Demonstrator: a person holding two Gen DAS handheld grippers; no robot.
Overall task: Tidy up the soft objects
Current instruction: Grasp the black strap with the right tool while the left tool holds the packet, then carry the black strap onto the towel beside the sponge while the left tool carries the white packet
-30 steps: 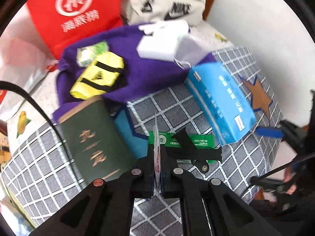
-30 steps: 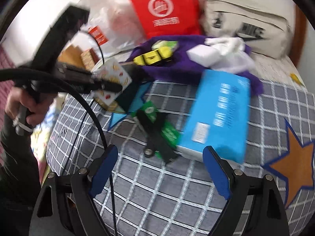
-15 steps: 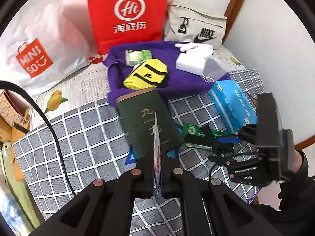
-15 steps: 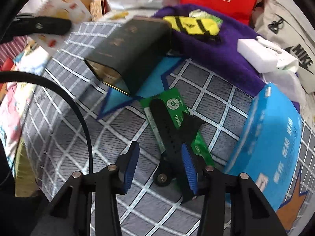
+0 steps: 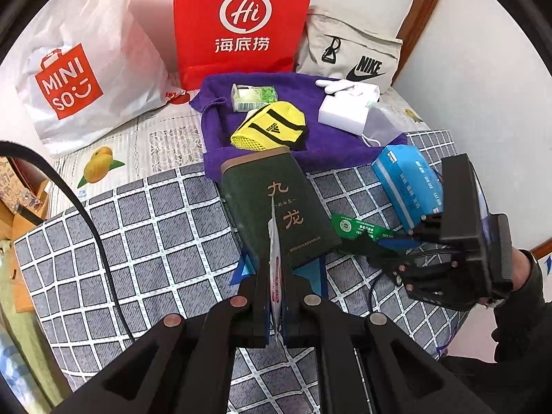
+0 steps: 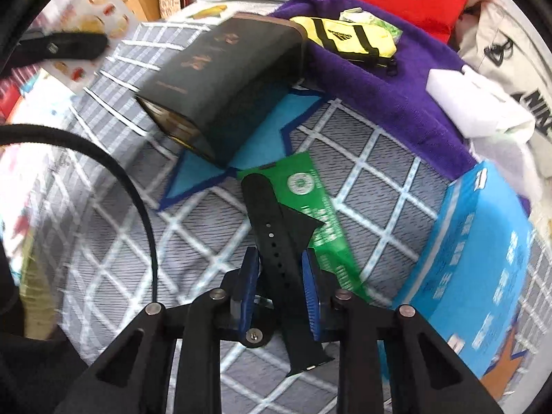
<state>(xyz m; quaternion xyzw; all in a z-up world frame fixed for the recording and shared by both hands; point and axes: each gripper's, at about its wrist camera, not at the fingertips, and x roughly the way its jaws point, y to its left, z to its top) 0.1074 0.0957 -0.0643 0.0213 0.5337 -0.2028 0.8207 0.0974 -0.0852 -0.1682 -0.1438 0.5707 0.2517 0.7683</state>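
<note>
My left gripper (image 5: 275,293) is shut on a thin white printed packet (image 5: 275,269), held edge-on above the checked blanket. My right gripper (image 6: 279,289) straddles a black watch strap (image 6: 276,241) lying across a green packet (image 6: 321,224); its blue pads (image 6: 248,286) stand on either side of the strap, a small gap showing. In the left wrist view the right gripper (image 5: 396,241) sits low at the right by the green packet (image 5: 355,229). A purple towel (image 5: 220,127) at the back holds a yellow pouch (image 5: 272,127), a tissue pack (image 5: 253,98) and a white box (image 5: 343,114).
A dark green box (image 5: 276,203) lies on the checked blanket (image 5: 138,241) over a blue star. A blue tissue pack (image 5: 407,183) lies to the right. Red (image 5: 241,24), white Miniso (image 5: 79,79) and Nike (image 5: 352,58) bags stand at the back. A wall is on the right.
My left gripper pulled back and up with the packet. My right gripper came down over the black strap and its pads narrowed around it.
</note>
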